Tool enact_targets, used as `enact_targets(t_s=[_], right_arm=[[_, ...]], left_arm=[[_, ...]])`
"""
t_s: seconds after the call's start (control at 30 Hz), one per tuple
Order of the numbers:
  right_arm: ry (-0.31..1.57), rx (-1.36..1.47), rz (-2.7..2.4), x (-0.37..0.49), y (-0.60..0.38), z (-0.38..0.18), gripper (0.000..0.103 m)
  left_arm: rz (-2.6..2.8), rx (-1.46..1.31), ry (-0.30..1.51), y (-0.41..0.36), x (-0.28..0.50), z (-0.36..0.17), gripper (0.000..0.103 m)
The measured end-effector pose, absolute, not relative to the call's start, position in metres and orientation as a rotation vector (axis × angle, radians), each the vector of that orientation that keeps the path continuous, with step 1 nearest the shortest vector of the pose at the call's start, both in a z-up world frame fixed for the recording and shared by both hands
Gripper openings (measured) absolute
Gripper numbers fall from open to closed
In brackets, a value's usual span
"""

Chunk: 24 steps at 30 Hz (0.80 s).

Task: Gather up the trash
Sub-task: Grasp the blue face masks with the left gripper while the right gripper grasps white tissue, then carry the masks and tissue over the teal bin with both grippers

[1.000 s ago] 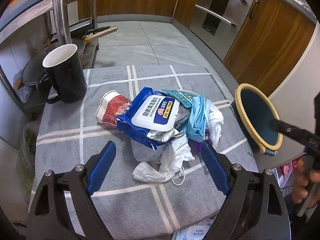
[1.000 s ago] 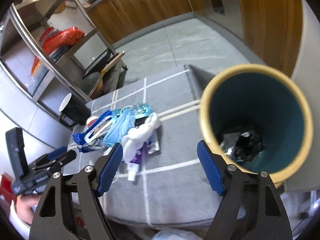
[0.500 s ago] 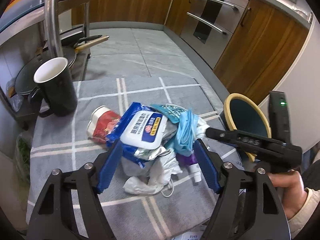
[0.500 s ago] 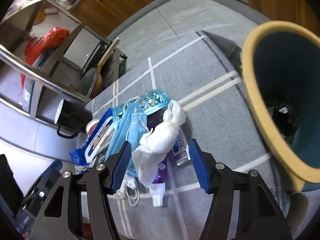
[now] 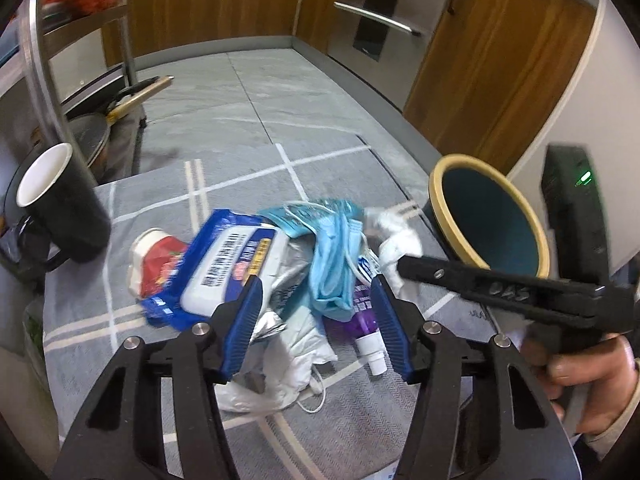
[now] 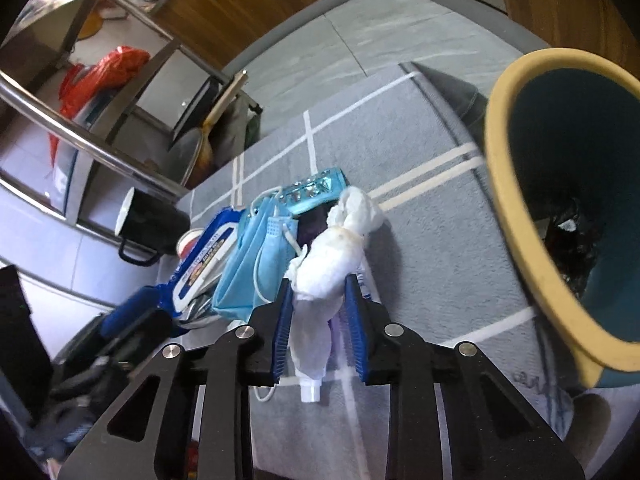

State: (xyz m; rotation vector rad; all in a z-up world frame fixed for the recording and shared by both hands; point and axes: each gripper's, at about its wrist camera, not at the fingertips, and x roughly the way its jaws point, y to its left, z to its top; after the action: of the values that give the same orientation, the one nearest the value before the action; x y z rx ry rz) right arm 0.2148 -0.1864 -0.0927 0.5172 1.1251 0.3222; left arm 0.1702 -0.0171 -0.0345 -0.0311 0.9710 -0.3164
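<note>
Grey cloth (image 6: 420, 240): tissue wad (image 6: 332, 260) btwn right gripper (image 6: 318, 320) pads.

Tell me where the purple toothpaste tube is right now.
In the left wrist view the purple toothpaste tube lies on the grey tablecloth at the pile's right edge, under the blue face mask, cap toward the camera.

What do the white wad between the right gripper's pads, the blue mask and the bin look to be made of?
White wad: likely tissue or soft paper, matte, crumpled and twisted, faintly stained. Blue mask: thin nonwoven fabric by the look, pleated, with white elastic loops. Bin: probably moulded plastic, smooth teal wall with a thick cream rim; the look leaves it open.
</note>
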Motion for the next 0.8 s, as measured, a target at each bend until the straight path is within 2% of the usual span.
enact_targets(t_s=[0.27,0.33,0.47,0.57,0.8], right_arm=[[1.091,0.532,0.333,0.2,-0.209,-0.071,0.027],[1.079,0.532,0.336,0.196,-0.215,-0.064,0.027],[1.056,0.548,0.338,0.19,-0.229,-0.053,0.027],[1.043,0.554,0.335,0.187,-0.236,-0.048,0.027],[1.021,0.552,0.335,0.176,-0.247,-0.037,0.027]], left_arm=[[-0.324,0.063,1.028,-0.044,0.185,-0.058,0.05],[-0.321,0.08,1.043,-0.048,0.188,-0.063,0.044],[-0.318,0.119,1.071,-0.057,0.19,-0.071,0.019],[-0.338,0.103,1.073,-0.058,0.188,-0.069,0.007],[-0.398,0.01,1.026,-0.053,0.178,-0.047,0.005]])
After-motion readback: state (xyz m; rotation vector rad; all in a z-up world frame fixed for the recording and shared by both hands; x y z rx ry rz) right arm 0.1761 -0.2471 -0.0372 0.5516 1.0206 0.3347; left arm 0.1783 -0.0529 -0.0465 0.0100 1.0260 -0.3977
